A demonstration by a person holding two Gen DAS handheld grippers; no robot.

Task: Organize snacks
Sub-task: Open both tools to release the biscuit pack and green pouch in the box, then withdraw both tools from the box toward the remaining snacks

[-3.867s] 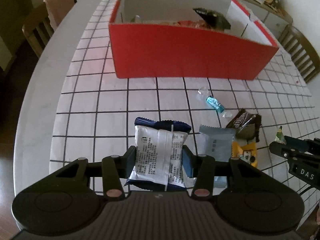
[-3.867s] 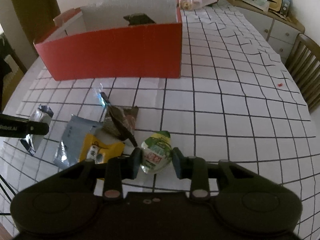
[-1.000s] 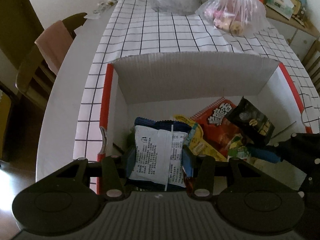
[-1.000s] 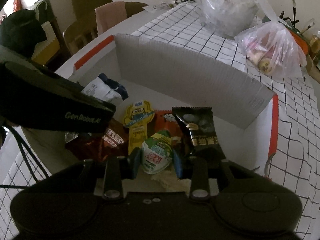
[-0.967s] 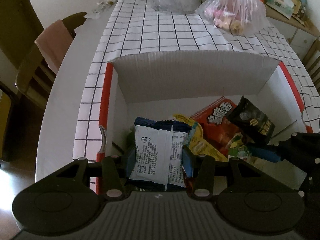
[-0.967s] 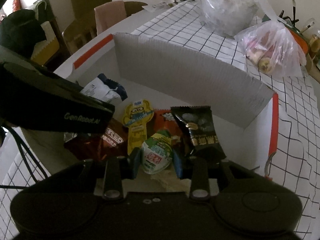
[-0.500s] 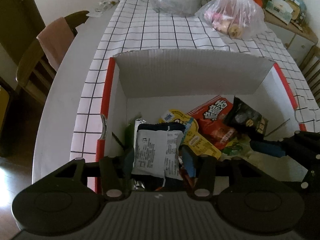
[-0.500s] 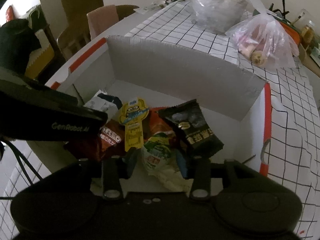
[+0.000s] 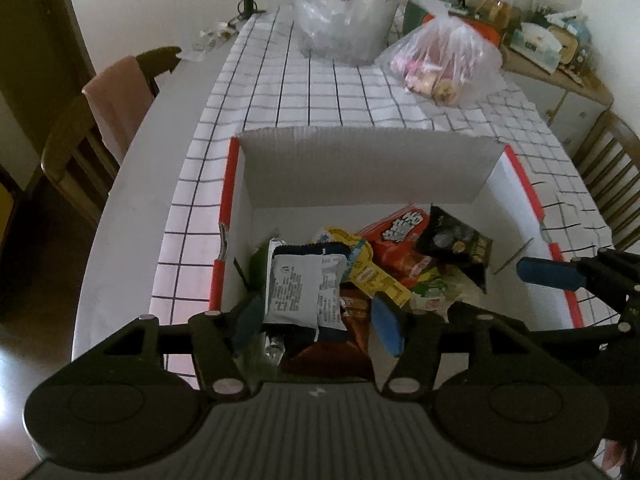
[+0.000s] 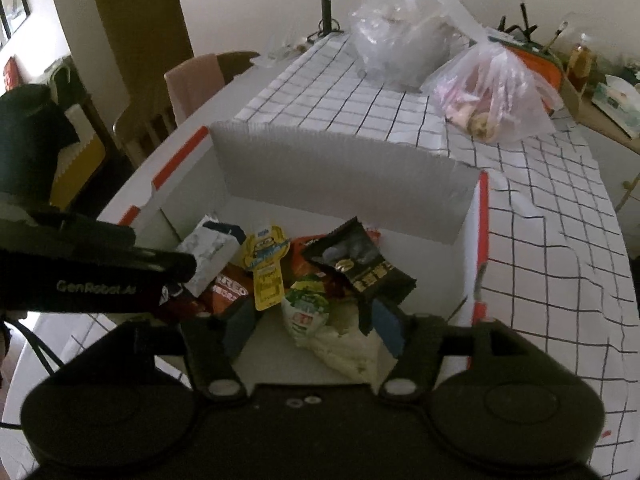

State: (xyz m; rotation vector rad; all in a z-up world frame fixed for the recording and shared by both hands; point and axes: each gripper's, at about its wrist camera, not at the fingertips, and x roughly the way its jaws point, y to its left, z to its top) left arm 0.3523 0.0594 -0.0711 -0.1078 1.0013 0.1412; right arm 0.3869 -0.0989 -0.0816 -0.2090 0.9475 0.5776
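A red cardboard box [image 9: 225, 200] with white inner walls [image 10: 483, 216] holds several snack packs. My left gripper [image 9: 318, 320] is open above its near left part; the white and navy biscuit pack [image 9: 304, 286] lies loose in the box between the spread fingers. My right gripper [image 10: 312, 330] is open above the near right part; the green and white pouch [image 10: 306, 308] lies in the box below it. A black pack [image 10: 360, 264], a yellow minion pack [image 10: 266, 264] and a red pack [image 9: 400, 236] lie beside them.
The box stands on a table with a white checked cloth [image 9: 320, 92]. Two clear plastic bags [image 9: 444, 60] sit behind the box. Wooden chairs stand at the left [image 9: 88, 136] and right [image 9: 612, 160]. A lamp stand [image 10: 326, 8] is at the back.
Both grippers have opened over the box and lifted back. The biscuit pack and the green pouch have dropped in among the other snacks.
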